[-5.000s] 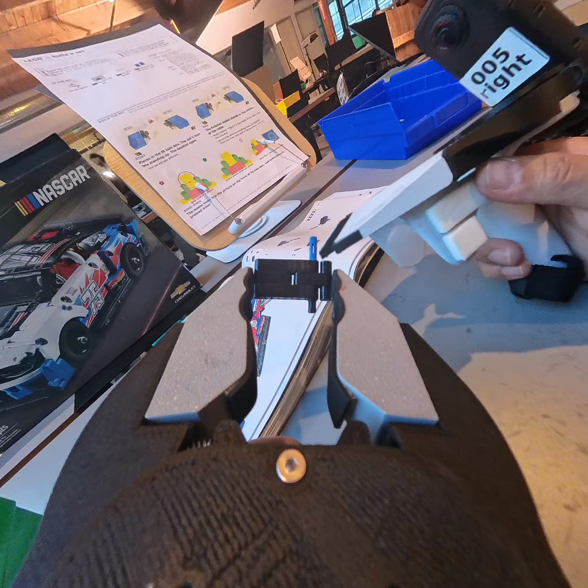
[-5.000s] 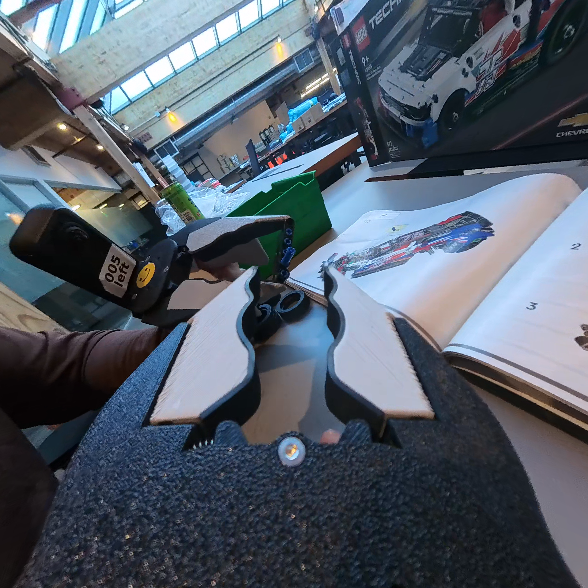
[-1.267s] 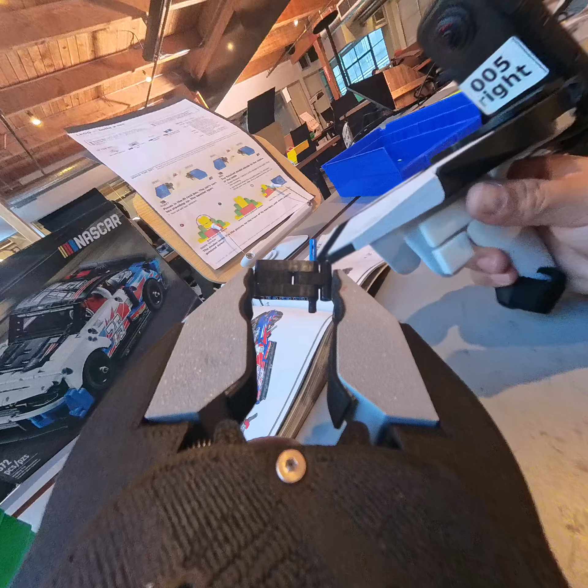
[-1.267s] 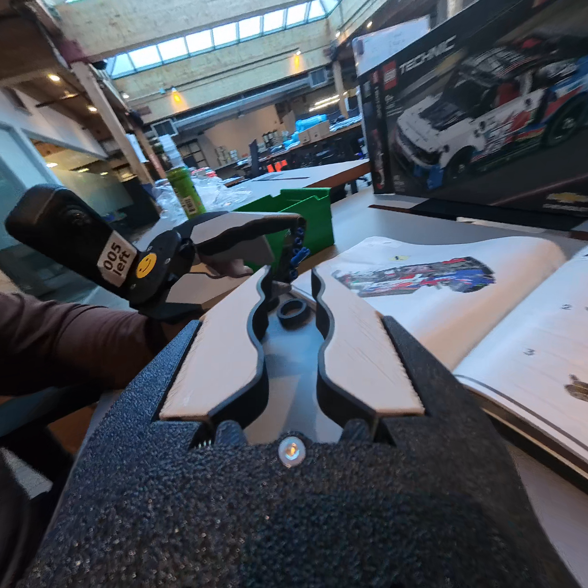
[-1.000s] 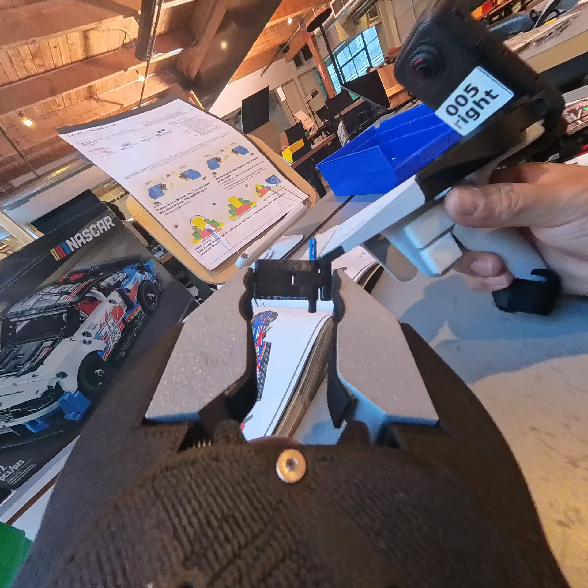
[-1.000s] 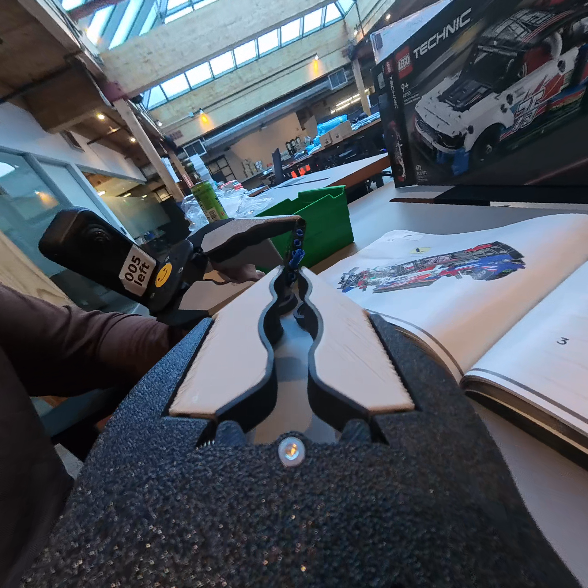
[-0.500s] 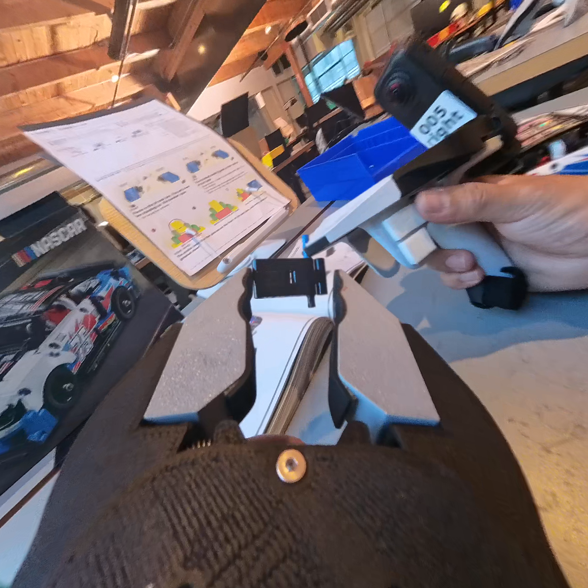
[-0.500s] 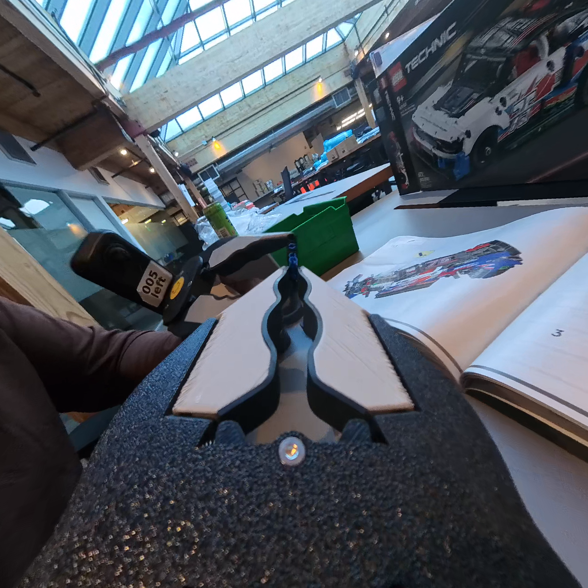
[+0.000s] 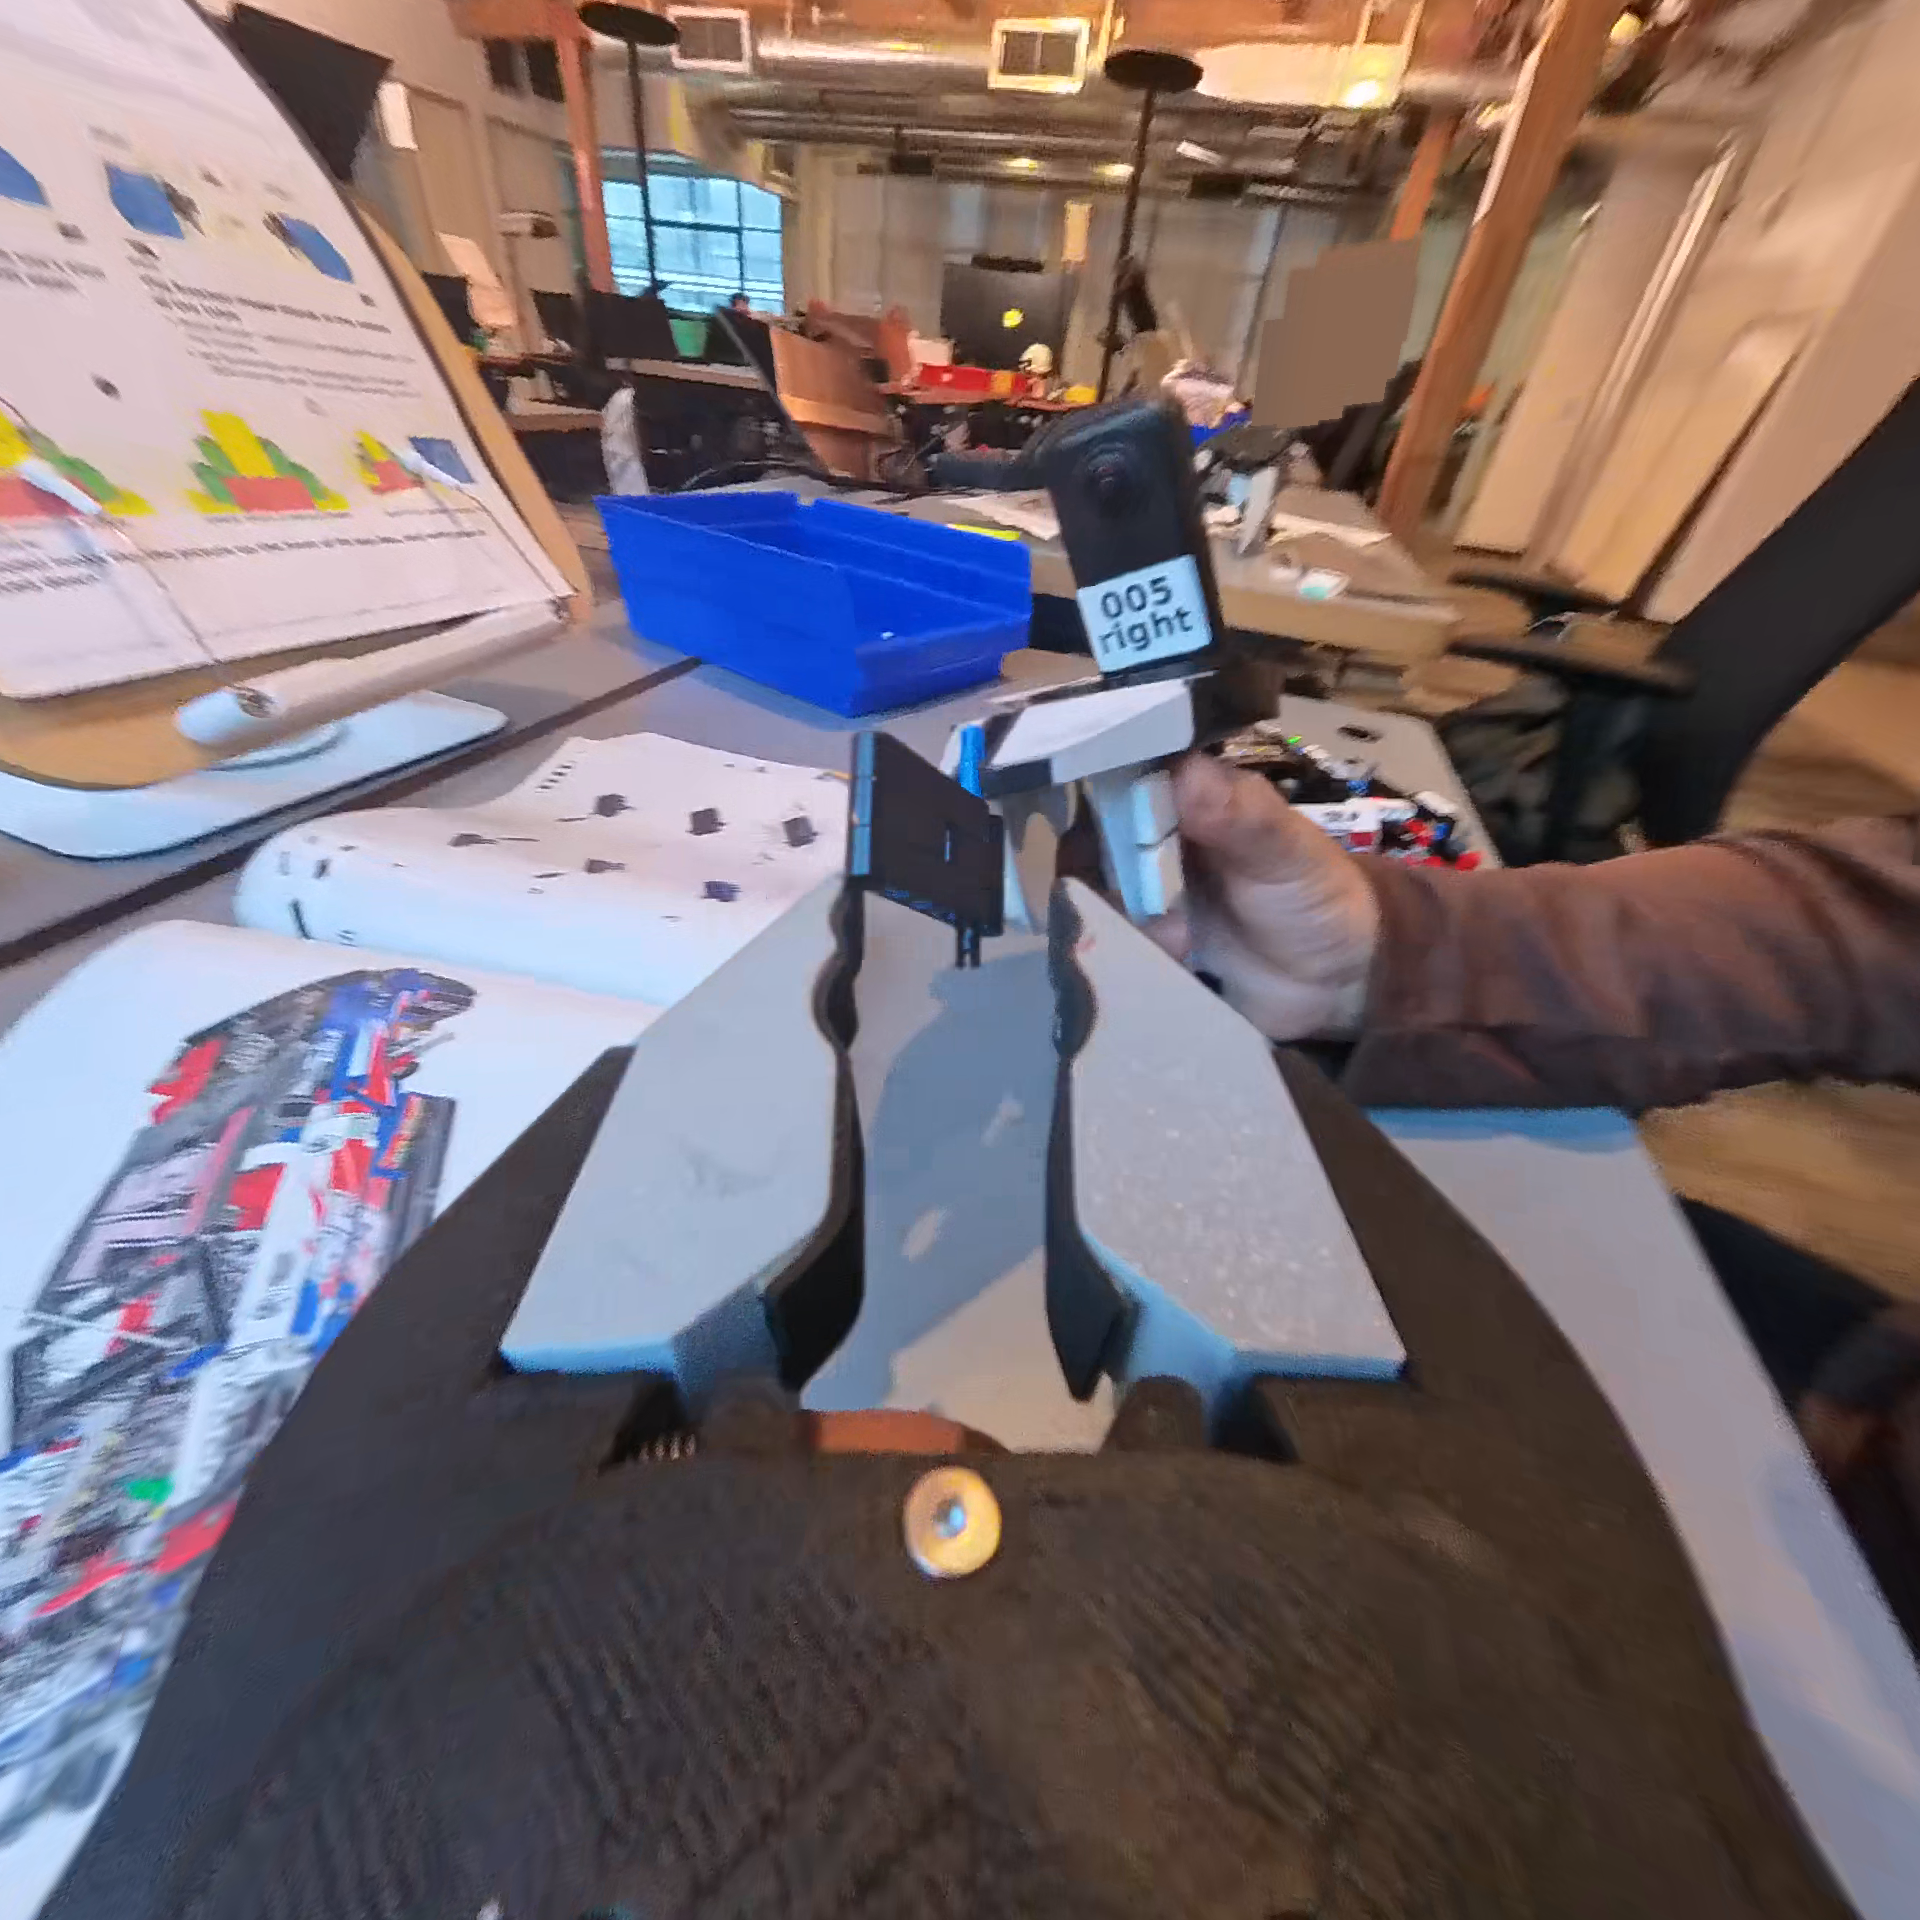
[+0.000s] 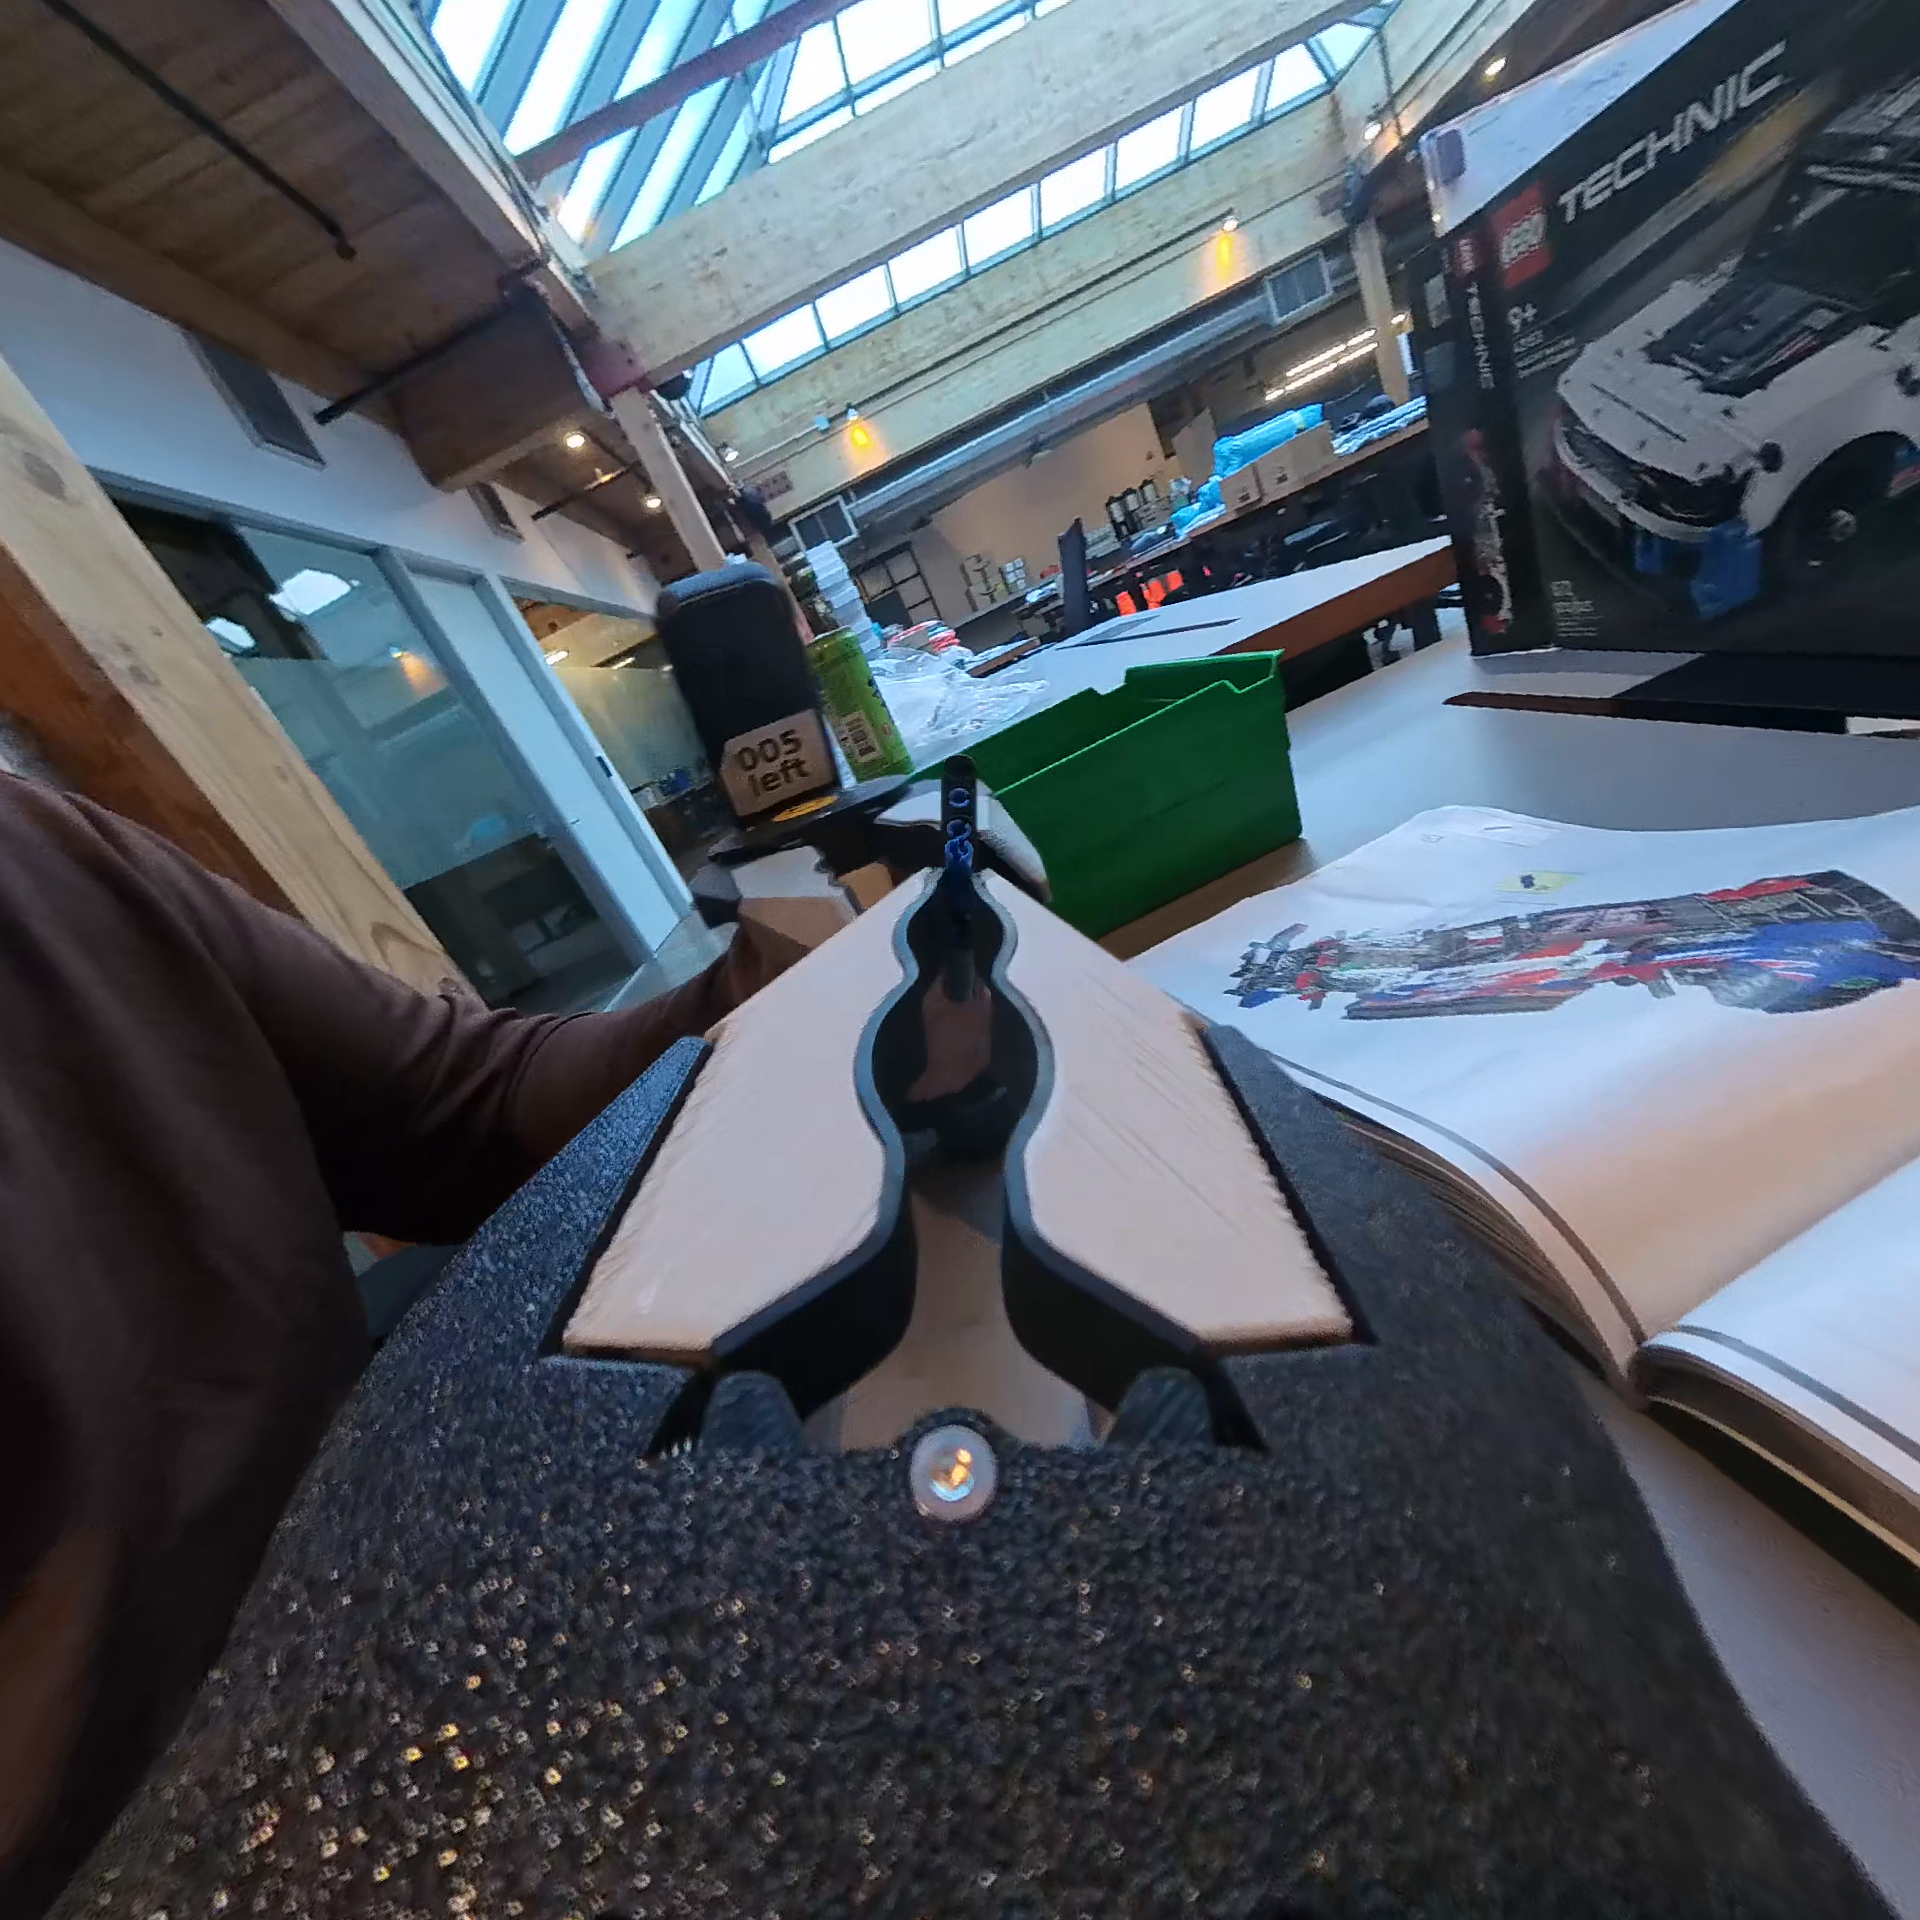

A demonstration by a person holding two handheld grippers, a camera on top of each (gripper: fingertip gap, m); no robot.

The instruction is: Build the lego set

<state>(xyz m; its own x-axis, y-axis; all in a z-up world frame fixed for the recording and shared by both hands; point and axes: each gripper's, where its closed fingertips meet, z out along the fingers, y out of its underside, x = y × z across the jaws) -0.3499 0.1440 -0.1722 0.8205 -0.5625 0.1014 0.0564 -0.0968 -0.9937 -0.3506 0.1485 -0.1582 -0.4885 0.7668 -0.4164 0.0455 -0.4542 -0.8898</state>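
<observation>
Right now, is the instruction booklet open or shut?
Open. The instruction booklet lies spread flat on the table, its page with the printed car facing up and further pages fanned toward the right.

The flat plastic lego panel (image 9: 925, 842) is black, with a bright blue pin (image 9: 971, 758) beside it. The left tool (image 9: 951, 935) has pale grey finger faces edged in black on a speckled black body; the right tool (image 10: 956, 904) looks warmer, tan faces with black edges. The open instruction booklet (image 10: 1579, 1049) is white with a red, blue and white car picture. One plastic bin (image 9: 821, 603) is deep blue, another plastic bin (image 10: 1153, 800) green. The counter (image 9: 1621, 1299) is light grey, the long sleeve (image 9: 1662, 956) dark brown, and the cardboard set box (image 10: 1683, 343) black with a white car.
</observation>
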